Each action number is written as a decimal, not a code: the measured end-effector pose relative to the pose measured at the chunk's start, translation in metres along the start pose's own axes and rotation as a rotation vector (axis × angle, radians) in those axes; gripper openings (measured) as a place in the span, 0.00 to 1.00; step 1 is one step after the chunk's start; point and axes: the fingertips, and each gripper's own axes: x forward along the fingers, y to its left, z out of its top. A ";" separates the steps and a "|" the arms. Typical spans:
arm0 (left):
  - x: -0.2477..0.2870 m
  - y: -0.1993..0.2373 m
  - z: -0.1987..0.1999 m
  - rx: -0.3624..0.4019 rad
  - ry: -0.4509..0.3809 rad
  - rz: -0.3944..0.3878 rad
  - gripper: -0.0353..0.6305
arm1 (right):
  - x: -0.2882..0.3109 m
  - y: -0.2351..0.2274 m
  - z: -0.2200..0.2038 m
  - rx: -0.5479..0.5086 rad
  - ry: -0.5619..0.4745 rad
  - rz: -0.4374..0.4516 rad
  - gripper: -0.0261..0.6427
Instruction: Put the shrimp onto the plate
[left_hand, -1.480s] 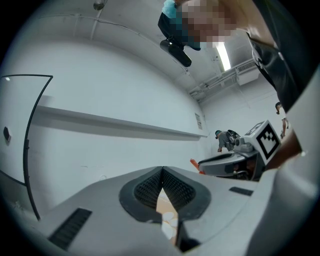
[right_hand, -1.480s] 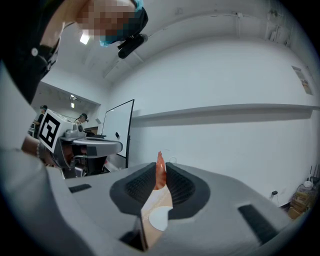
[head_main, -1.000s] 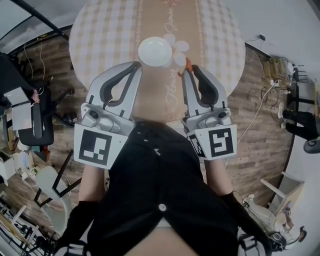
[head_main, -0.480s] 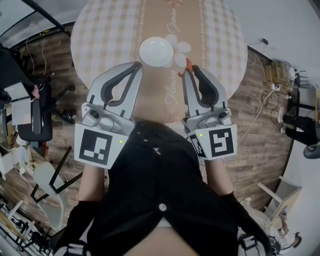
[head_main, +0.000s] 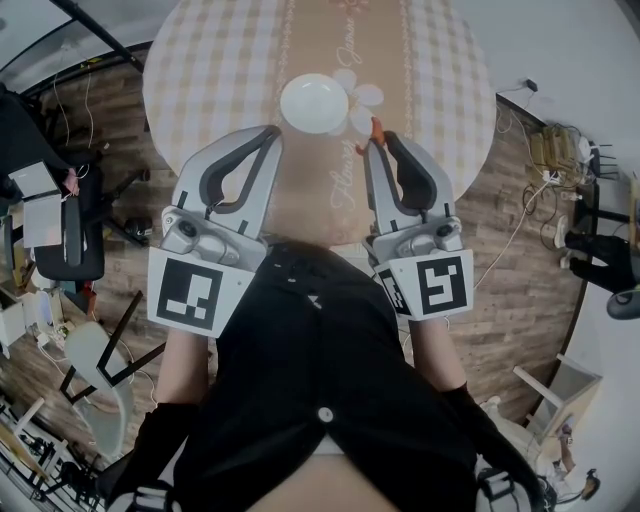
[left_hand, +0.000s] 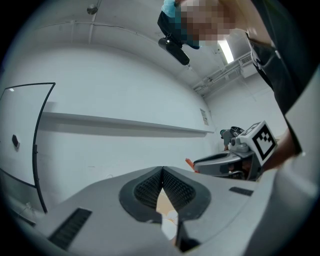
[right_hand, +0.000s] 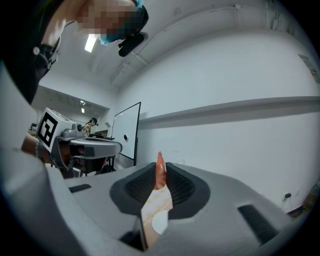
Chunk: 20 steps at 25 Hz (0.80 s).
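Two grippers hang above the round table (head_main: 220, 60). The left gripper (head_main: 273, 133) is pressed closed on nothing. The right gripper (head_main: 376, 140) pinches the shrimp (right_hand: 160, 172), seemingly just beside the white plate (head_main: 311, 103).

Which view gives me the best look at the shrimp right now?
The right gripper view: the shrimp stands orange and close-up, pinched in the right tongs. The head view shows only a small orange bit at their tips. The left gripper view shows just a tiny orange end.
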 end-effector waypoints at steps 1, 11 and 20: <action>0.000 0.001 0.000 -0.001 0.001 0.001 0.06 | 0.001 0.000 0.000 0.000 0.000 0.001 0.11; 0.000 0.006 -0.006 -0.010 0.009 0.012 0.06 | 0.007 0.000 -0.011 0.004 0.026 0.006 0.11; -0.003 0.016 -0.016 -0.023 0.038 0.040 0.06 | 0.021 -0.003 -0.049 0.028 0.117 0.017 0.11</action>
